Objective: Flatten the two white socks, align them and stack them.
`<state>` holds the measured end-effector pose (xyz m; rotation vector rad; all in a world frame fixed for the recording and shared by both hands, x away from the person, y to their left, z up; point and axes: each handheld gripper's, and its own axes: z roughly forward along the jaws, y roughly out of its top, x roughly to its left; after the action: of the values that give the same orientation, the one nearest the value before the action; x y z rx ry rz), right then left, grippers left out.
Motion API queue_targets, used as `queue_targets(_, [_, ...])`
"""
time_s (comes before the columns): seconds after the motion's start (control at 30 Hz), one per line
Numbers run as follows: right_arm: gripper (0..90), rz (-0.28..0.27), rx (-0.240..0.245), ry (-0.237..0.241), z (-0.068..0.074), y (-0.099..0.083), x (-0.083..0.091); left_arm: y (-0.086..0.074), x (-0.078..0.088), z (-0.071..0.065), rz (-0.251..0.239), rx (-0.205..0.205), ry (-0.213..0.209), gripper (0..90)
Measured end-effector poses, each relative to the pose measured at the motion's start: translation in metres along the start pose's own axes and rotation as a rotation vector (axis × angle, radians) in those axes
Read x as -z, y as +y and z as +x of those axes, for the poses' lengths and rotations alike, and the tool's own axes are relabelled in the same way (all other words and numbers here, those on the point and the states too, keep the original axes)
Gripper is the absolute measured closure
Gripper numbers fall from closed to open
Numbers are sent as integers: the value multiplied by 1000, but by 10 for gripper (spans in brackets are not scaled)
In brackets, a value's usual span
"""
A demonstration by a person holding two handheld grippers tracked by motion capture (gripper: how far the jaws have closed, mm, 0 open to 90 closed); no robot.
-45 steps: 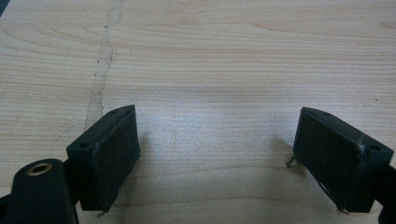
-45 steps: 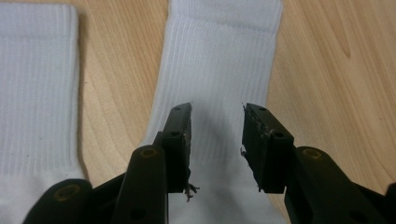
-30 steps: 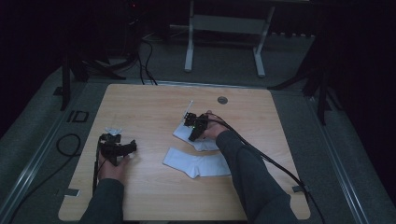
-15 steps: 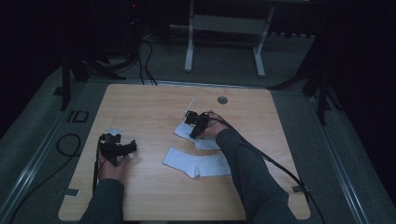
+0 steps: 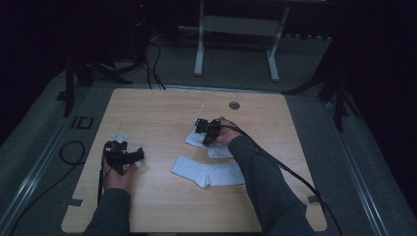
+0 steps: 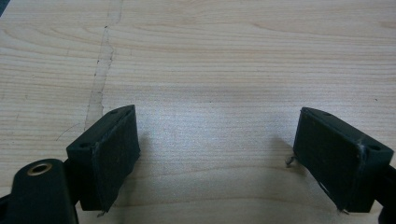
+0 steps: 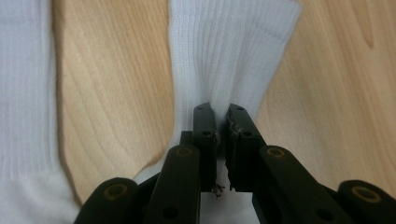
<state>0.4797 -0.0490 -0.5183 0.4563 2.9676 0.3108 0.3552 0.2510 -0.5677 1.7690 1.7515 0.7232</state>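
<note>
Two white socks lie mid-table. The nearer sock (image 5: 209,171) is flat. On the farther sock (image 5: 194,139) rests my right gripper (image 5: 202,132). In the right gripper view its jaws have just been closing and now pinch a ridge of that ribbed sock (image 7: 233,56) between the pads, right gripper (image 7: 222,112). The other sock (image 7: 23,93) lies to the left. My left gripper (image 5: 129,156) rests on the table's left side. In the left gripper view the left gripper (image 6: 217,154) stands wide open over bare wood (image 6: 210,56).
A round grommet (image 5: 234,105) sits near the table's far edge. Behind the table stands a metal frame (image 5: 236,24). Cables (image 5: 69,152) lie on the floor at the left, and a cable trails from the right gripper along the forearm.
</note>
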Motion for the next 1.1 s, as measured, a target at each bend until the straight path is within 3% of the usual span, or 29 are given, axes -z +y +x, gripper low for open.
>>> queue_targets(0.1, [832,-1,10,-5,1,-1,5,0,0,0,0,0,0,144])
queue_targets(0.23, [832,1,34,-24,3,-6,25,0,0,0,0,0,0,143])
queue_targets(0.87, [831,-37,46,-71,4,-29,90,0,0,0,-2,1,0,143])
queue_targets(1.1, [830,-79,48,-89,5,-42,121,0,0,0,-2,0,1,143])
